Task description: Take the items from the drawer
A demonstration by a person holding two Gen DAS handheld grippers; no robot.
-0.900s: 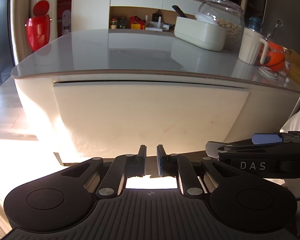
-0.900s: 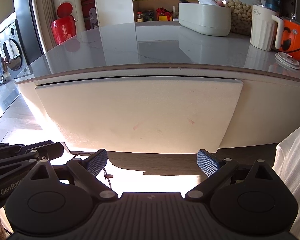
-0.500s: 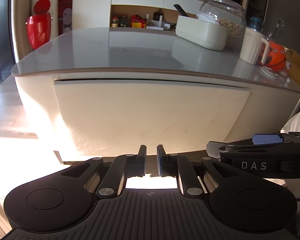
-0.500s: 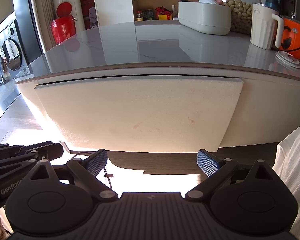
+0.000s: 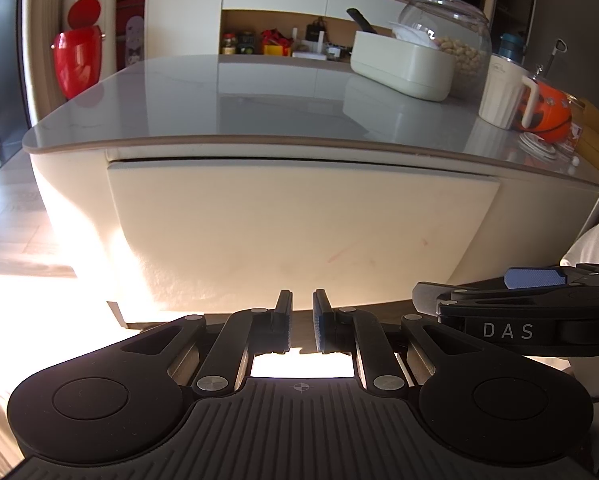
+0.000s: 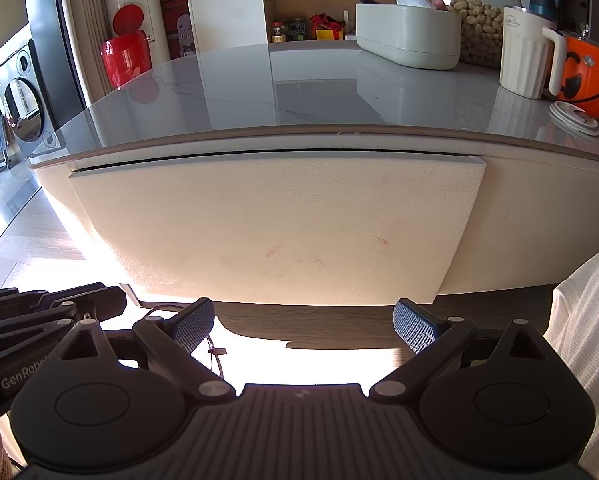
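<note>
From the left wrist, the left gripper [image 5: 301, 322] sat low in front of the drawer [image 5: 299, 232], its fingers drawn nearly together with only a thin gap and nothing between them. The drawer front was flush under the desk [image 5: 259, 112], with just a dark seam along its top edge, so it looked fully closed; no handle showed. The right gripper [image 5: 515, 308] lay just beside, to the right, side-on. On the desk stood a white tub [image 5: 403, 66], a jar [image 5: 451, 36], a jug [image 5: 503, 96] and an orange bucket [image 5: 551, 116], all well apart from the grippers. From the right wrist, the right gripper [image 6: 305, 326] was spread wide and empty, pointed at the lower edge of the same closed drawer [image 6: 275, 224], not touching it. The items inside were hidden. As I judged it, nothing of the task was done: the drawer was yet to be opened and every item was yet to be taken out.
</note>
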